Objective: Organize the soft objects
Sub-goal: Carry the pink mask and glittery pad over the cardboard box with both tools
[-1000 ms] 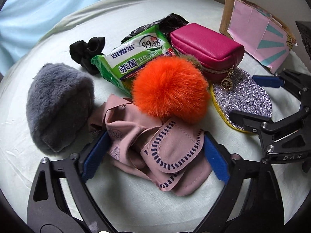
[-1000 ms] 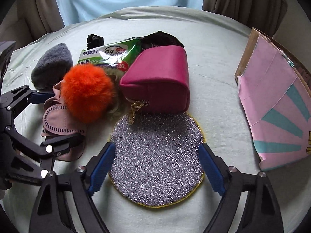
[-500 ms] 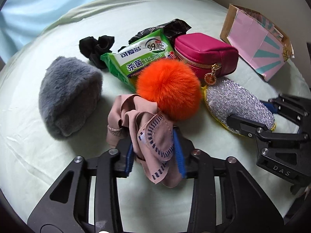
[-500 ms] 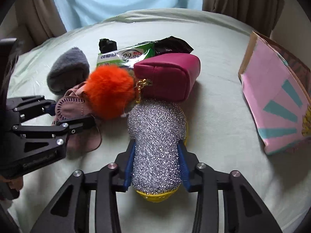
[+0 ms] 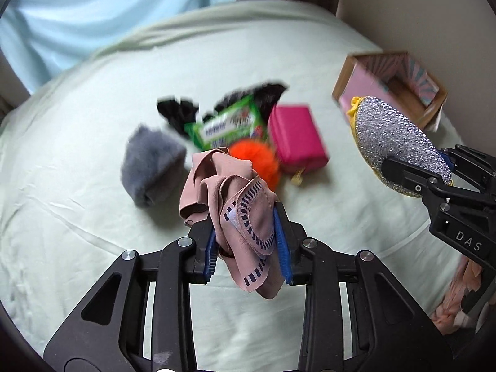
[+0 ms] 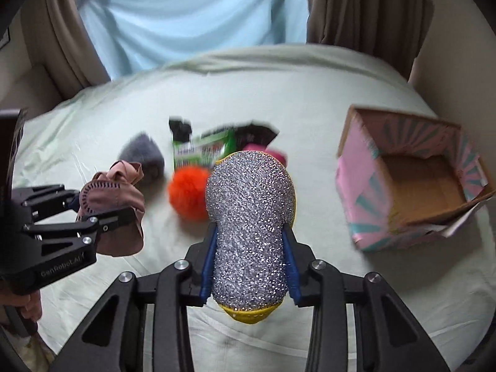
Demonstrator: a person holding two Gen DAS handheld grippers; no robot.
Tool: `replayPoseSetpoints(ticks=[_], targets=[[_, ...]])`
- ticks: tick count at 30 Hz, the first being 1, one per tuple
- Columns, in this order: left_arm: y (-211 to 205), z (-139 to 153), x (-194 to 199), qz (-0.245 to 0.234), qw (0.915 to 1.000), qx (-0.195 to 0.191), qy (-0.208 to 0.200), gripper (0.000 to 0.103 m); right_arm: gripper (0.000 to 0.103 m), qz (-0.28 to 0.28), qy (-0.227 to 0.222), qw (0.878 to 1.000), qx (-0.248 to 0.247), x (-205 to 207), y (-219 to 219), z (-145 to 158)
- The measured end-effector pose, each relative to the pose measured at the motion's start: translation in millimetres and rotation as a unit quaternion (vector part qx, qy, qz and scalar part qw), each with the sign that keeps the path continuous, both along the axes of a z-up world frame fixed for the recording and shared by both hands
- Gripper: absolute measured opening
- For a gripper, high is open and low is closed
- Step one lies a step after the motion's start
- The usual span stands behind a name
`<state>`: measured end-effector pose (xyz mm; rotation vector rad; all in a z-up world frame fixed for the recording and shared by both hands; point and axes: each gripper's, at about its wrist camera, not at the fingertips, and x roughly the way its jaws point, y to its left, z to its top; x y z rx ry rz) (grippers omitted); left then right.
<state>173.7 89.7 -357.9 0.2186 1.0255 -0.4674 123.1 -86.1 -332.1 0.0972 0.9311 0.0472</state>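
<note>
Hanging above a pale green bedsheet (image 6: 310, 124), two hand-held grippers each carry one soft item. The left gripper (image 5: 246, 241) has its blue pads clamped, and closing a little further, on a crumpled dusty-pink fabric piece with dark stitched edging (image 5: 238, 210), which dangles clear of the bed. The right gripper (image 6: 248, 266) is shut tight on a round silver glitter pad with a yellow rim (image 6: 249, 217), squeezed into a narrow roll and also lifted off the sheet.

To the right sits an open pink-and-teal cardboard box (image 6: 365, 198); its brown floor looks empty as far as can be seen, so nothing appears sorted yet.

Left on the bed in a loose cluster: a fluffy orange pom-pom (image 6: 187, 192), a grey furry pouch (image 5: 148, 167), a magenta zip pouch (image 5: 294, 138), a green pack of wipes (image 5: 229, 125), a black scrunchie (image 5: 176, 113) and a black plastic wrapper (image 5: 260, 94). They are blurred.

The task seems at an early stage: the first two items are picked up but not yet placed, and six remain on the sheet.
</note>
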Motion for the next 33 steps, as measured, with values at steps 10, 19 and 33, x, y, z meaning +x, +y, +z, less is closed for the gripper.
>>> replayPoseSetpoints(ticks=[10, 19, 33], targets=[[-72, 110, 3, 0.046, 0.9980, -0.025, -0.037, 0.028, 0.035, -0.006, -0.039, 0.999, 0.011, -7, -80, 111], [-192, 153, 8, 0.081, 0.9952, -0.045, -0.030, 0.028, 0.035, -0.001, -0.025, 1.000, 0.001, 0, -187, 150], [-338, 74, 63, 0.081, 0.9911, -0.045, 0.095, 0.028, 0.035, -0.053, 0.123, 0.991, 0.023, 75, -323, 80]])
